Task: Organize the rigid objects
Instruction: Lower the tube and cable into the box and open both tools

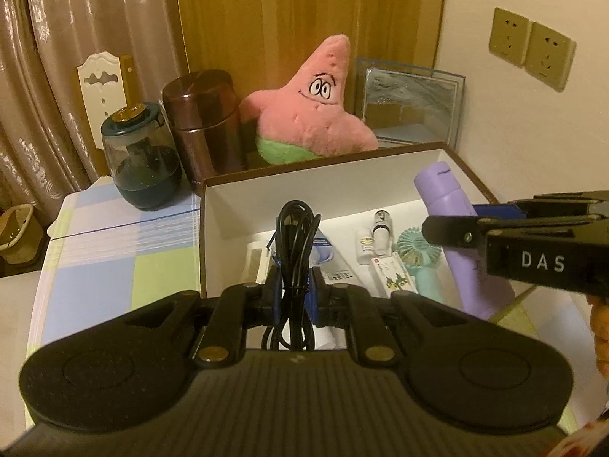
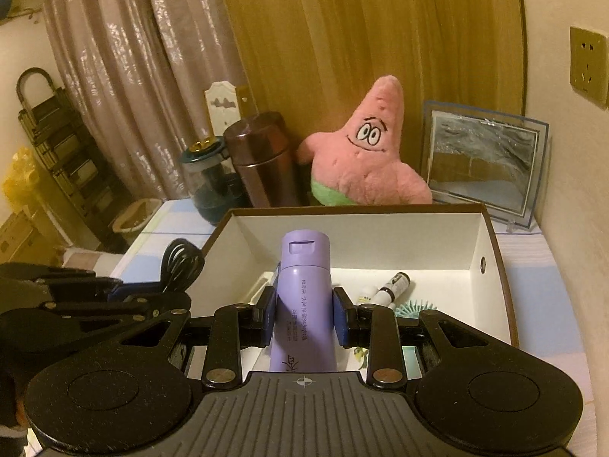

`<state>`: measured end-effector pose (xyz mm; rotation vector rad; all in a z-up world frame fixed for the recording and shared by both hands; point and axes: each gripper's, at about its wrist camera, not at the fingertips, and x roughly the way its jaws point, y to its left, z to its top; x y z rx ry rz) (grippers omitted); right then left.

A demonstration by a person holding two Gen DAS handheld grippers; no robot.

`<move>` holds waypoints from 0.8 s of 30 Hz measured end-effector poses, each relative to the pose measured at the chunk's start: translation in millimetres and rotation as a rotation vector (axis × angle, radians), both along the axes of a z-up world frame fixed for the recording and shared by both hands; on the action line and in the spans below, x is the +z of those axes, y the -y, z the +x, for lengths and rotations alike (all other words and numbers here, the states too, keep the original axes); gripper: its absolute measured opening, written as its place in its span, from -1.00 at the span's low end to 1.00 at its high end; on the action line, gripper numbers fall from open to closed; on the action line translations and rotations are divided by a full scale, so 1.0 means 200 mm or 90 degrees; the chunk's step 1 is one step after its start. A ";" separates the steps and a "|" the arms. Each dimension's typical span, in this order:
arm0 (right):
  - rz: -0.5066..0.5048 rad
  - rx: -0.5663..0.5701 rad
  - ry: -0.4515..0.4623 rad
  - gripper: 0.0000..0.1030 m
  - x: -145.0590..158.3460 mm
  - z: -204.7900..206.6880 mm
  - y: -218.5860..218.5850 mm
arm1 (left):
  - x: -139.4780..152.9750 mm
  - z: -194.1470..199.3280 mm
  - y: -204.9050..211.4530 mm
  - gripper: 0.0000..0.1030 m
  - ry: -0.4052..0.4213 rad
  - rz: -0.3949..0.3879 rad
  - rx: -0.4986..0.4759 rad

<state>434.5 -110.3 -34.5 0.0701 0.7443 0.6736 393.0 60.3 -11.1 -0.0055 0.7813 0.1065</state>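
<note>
Clamped between the right gripper's (image 2: 302, 314) fingers, the purple bottle (image 2: 302, 304) stands cap-up over the white box (image 2: 491, 266). It looks light, stiff and smooth, so mid-body is probably the surest hold. Beside it, the left gripper (image 1: 295, 289) pinches a coiled black cable (image 1: 295, 243), limp and likely to sag. Ahead, below the fingers, lie small vials (image 1: 375, 236) and a teal fan (image 1: 415, 255).
</note>
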 end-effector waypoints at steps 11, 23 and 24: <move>-0.014 -0.022 -0.053 -0.40 -0.14 0.16 -0.05 | -0.12 0.12 -0.06 -0.75 -0.045 -0.007 0.012; -0.029 -0.030 -0.114 -0.40 -0.32 0.25 -0.08 | -0.28 0.24 -0.11 -0.75 -0.098 -0.022 0.016; -0.030 -0.030 -0.117 -0.40 -0.32 0.26 -0.09 | -0.29 0.25 -0.11 -0.75 -0.100 -0.021 0.015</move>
